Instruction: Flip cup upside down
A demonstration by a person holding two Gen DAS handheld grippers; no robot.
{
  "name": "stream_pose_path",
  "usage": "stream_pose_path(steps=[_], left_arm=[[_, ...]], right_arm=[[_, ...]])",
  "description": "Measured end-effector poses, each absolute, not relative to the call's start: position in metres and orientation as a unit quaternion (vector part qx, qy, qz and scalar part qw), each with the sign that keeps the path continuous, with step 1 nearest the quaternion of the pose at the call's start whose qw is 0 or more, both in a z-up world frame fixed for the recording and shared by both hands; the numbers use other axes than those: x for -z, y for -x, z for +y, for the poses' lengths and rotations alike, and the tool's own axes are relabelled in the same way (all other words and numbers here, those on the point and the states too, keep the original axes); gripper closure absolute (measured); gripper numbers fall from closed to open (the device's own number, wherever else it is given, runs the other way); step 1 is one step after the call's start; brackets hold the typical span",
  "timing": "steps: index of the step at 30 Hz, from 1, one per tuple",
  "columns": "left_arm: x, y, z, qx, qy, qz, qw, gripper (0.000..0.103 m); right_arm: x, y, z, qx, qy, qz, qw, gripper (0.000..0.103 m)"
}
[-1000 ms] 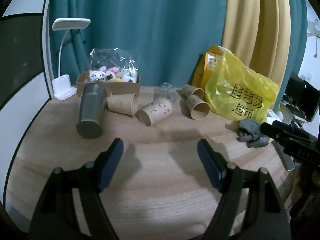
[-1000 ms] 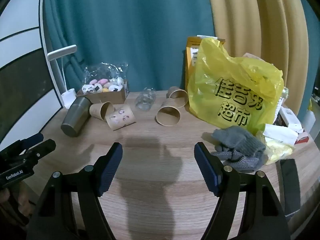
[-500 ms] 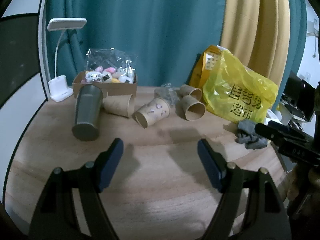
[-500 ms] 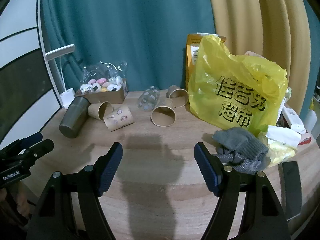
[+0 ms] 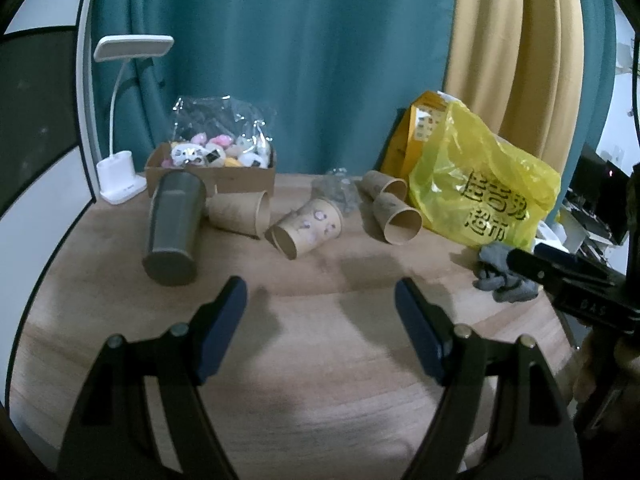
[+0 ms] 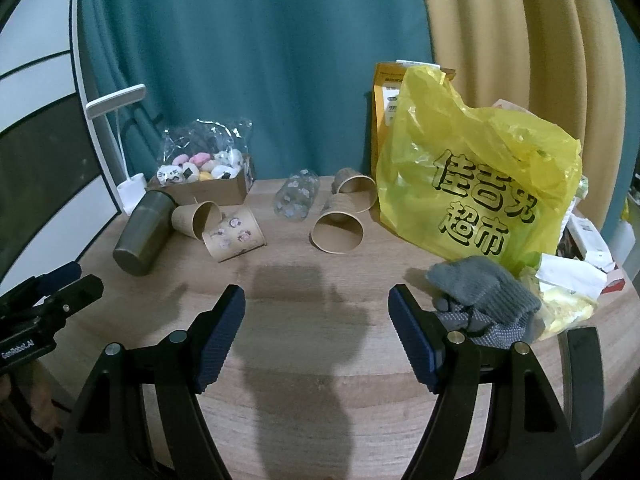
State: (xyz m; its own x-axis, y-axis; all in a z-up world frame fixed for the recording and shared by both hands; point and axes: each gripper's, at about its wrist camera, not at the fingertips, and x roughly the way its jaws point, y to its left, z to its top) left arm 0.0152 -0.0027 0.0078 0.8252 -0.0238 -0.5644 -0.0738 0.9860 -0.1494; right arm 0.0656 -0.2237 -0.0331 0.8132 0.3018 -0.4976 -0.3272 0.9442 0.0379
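Several brown paper cups lie on their sides on the wooden table. A printed cup lies mid-table, a plain cup to its left, two more plain cups to the right. A dark metal tumbler lies on its side at the left. My left gripper is open and empty, short of the cups. My right gripper is open and empty, also short of them.
A yellow plastic bag fills the right side. Grey gloves lie in front of it. A cardboard box of small toys, a white desk lamp and a clear plastic bottle stand along the back by the curtain.
Both grippers shifted slightly, so the cups sit a little differently in each view. Both stay open and empty. Nothing on the table moved.
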Motion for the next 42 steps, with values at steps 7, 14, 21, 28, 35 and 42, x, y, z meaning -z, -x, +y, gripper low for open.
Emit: stream_pose_path(steps=[7, 14, 21, 28, 35, 42], left_arm=[[-0.0091, -0.0143, -0.0027, -0.014, 0.084, 0.294, 0.952, 0.025], [-0.0107, -0.0113, -0.0017, -0.014, 0.086, 0.291, 0.953, 0.025], [-0.0105, -0.0112, -0.0017, -0.014, 0.086, 0.291, 0.953, 0.025], [-0.0103, -0.0109, -0.0014, -0.014, 0.086, 0.291, 0.953, 0.025], [-0.0099, -0.0108, -0.0012, -0.013, 0.086, 0.291, 0.953, 0.025], [-0.0095, -0.0104, -0.0009, -0.013, 0.086, 0.291, 0.953, 0.025]], right_arm=[[0.0335, -0.0658, -0.222, -0.167, 0.026, 0.256, 0.952, 0.026], [0.0326, -0.0657, -0.2215, -0.168, 0.028, 0.257, 0.951, 0.026], [0.0323, -0.0651, -0.221, -0.168, 0.027, 0.257, 0.951, 0.026], [0.0322, -0.0642, -0.2199, -0.169, 0.028, 0.256, 0.951, 0.026], [0.0315, -0.0629, -0.2184, -0.169, 0.028, 0.257, 0.951, 0.026], [0.0315, -0.0625, -0.218, -0.17, 0.029, 0.258, 0.951, 0.026]])
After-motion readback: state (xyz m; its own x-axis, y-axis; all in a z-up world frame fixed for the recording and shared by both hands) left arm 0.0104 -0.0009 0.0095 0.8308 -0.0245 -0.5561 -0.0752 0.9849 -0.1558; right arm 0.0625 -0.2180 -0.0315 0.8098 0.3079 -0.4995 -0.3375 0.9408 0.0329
